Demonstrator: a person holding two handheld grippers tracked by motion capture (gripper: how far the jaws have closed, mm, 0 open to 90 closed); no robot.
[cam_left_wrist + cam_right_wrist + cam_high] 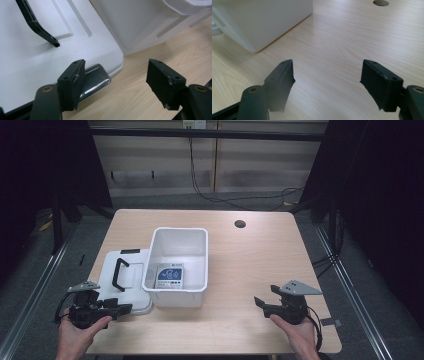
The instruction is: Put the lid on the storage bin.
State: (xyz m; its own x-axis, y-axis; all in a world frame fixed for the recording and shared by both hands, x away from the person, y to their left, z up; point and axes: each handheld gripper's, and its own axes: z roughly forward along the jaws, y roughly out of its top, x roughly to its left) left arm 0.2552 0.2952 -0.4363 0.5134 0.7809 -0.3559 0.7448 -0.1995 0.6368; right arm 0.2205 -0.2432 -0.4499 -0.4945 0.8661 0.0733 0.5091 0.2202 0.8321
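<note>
Left gripper (121, 309): in my left hand at the near left edge of the table (250, 270), pointing toward the lid.
Left jaws: apart, a wide gap between them with nothing in it; bare wood shows through in the left gripper view (115, 85).
Left contact: one finger (72, 83) sits over the lid's near corner, right by its dark latch (96, 80); whether it touches, I cannot tell. The other finger hangs over the table, clear of everything.
Lid (125, 280): white, lying flat on the table, just beside the bin on its left, black handle (119, 274) facing up.
Bin (177, 292): white, open-topped, upright at the middle of the table; a blue-and-white packet (170, 276) lies flat on its floor.
Right gripper (260, 304): in my right hand at the near right of the table, well apart from the bin.
Right jaws: parted, holding nothing; in the right gripper view (328, 82) I see plain tabletop between my fingers (282, 80).
Right contact: none; the bin's corner (257, 22) stands farther ahead to one side.
Table hole (240, 224): round, at the far side, beyond the bin.
</note>
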